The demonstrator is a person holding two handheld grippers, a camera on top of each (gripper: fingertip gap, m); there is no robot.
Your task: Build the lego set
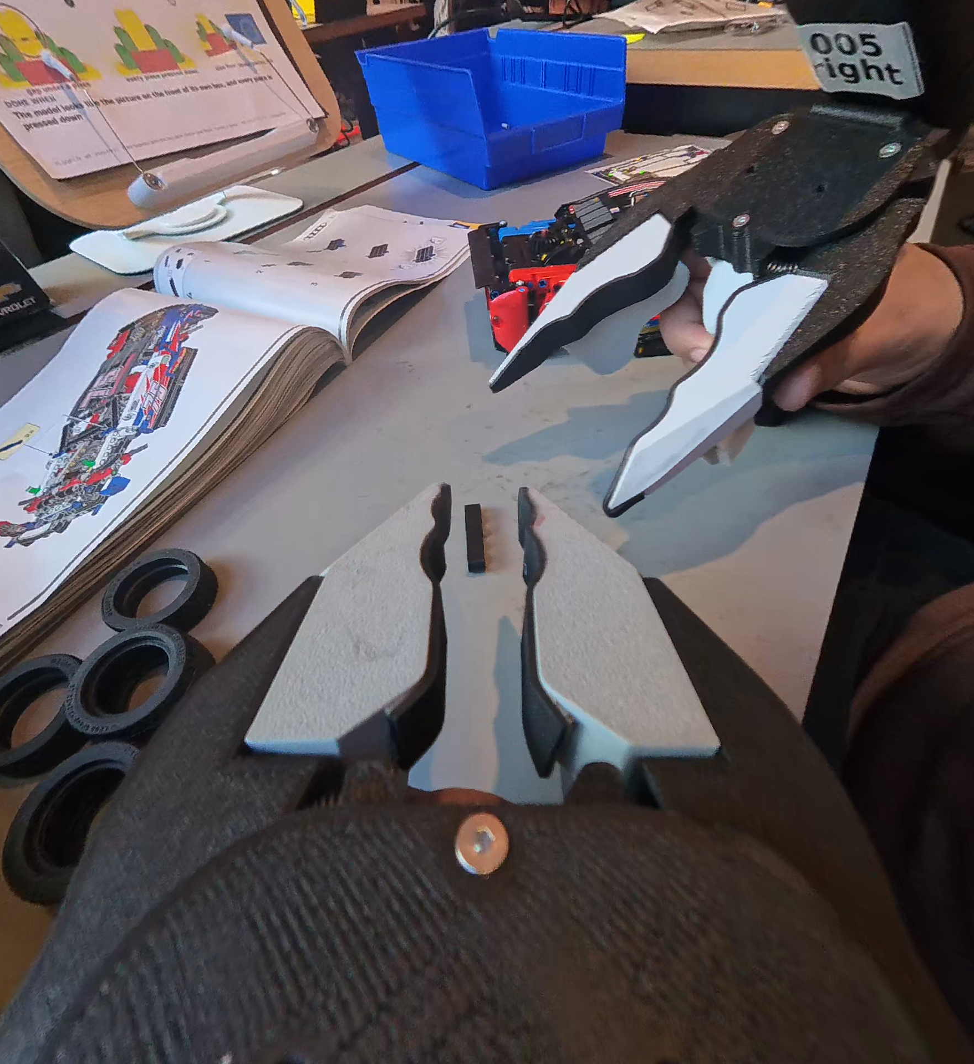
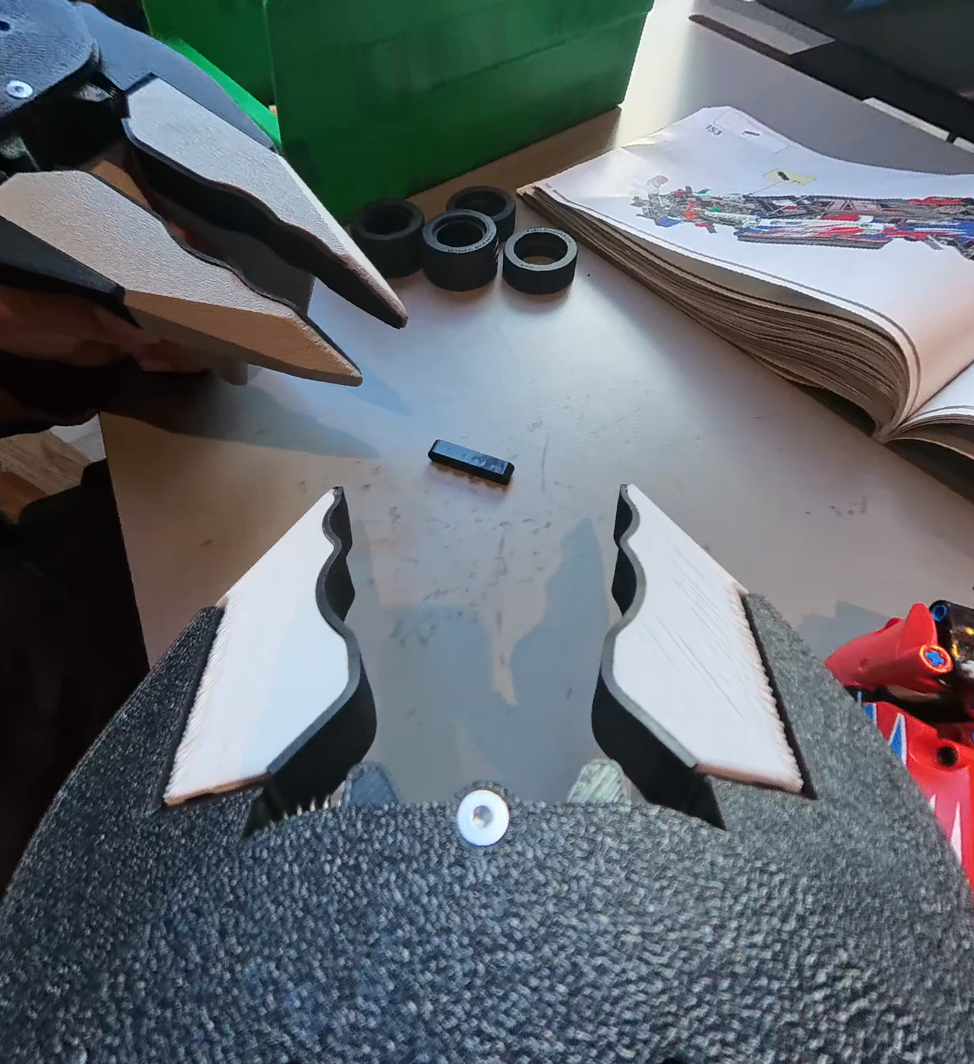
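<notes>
A small black lego beam (image 1: 474, 538) lies flat on the grey table, seen in the gap between my left gripper's (image 1: 483, 495) fingertips. The right wrist view shows the beam (image 2: 471, 462) resting alone, with the left gripper (image 2: 378, 351) hovering up and to its left, jaws a little apart and empty. My right gripper (image 2: 481, 490) is wide open and empty just short of the beam; it also shows in the left wrist view (image 1: 553, 448). The partly built red, black and blue lego car (image 1: 530, 270) stands behind the right gripper (image 2: 933, 719).
Several black tyres (image 1: 127, 673) (image 2: 461, 236) lie beside the open instruction book (image 1: 127, 414) (image 2: 789, 259). A blue bin (image 1: 490, 103) and a board with a printed sheet (image 1: 127, 86) stand at the back. A green bin (image 2: 444, 86) stands beyond the tyres. The table edge (image 1: 853, 518) is near the person's sleeves.
</notes>
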